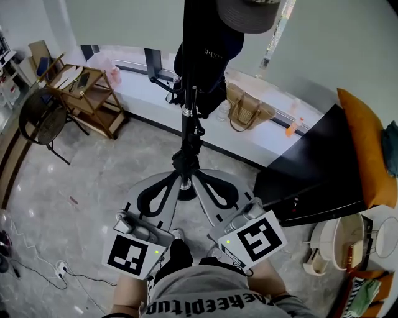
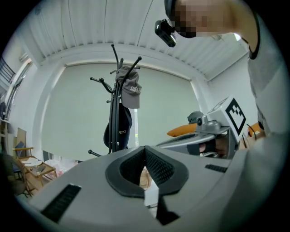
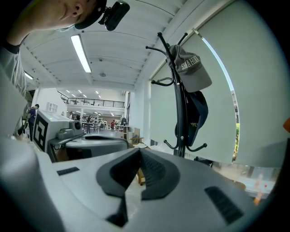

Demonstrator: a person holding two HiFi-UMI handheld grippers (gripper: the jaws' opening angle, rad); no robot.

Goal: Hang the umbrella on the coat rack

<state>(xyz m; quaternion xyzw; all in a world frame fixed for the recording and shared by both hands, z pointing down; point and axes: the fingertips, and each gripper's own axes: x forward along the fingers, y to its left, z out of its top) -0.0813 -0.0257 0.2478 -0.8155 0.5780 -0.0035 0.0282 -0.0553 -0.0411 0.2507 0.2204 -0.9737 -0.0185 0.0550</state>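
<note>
My left tool (image 2: 145, 152) and right tool (image 3: 138, 154) are both closed and empty. I see no umbrella on the tall black metal coat rack (image 1: 186, 124) or elsewhere; hanging seems not done.

The coat rack (image 1: 186, 118) is black. The upper cap (image 1: 249, 13) is grey with pale lettering; the lower cap (image 1: 208, 53) is dark navy. The left gripper (image 2: 146, 150) and the right gripper (image 3: 139, 153) are light grey with black ribbed pads (each marker cube (image 1: 132, 256) is white with a black square pattern). The floor (image 1: 93, 180) is grey and marbled. The bag (image 1: 244, 109) is tan and woven. The cushion (image 1: 367, 149) is orange. The shelf (image 1: 87, 93) is brown wood. The shirt (image 1: 211, 292) is grey with black lettering.
</note>
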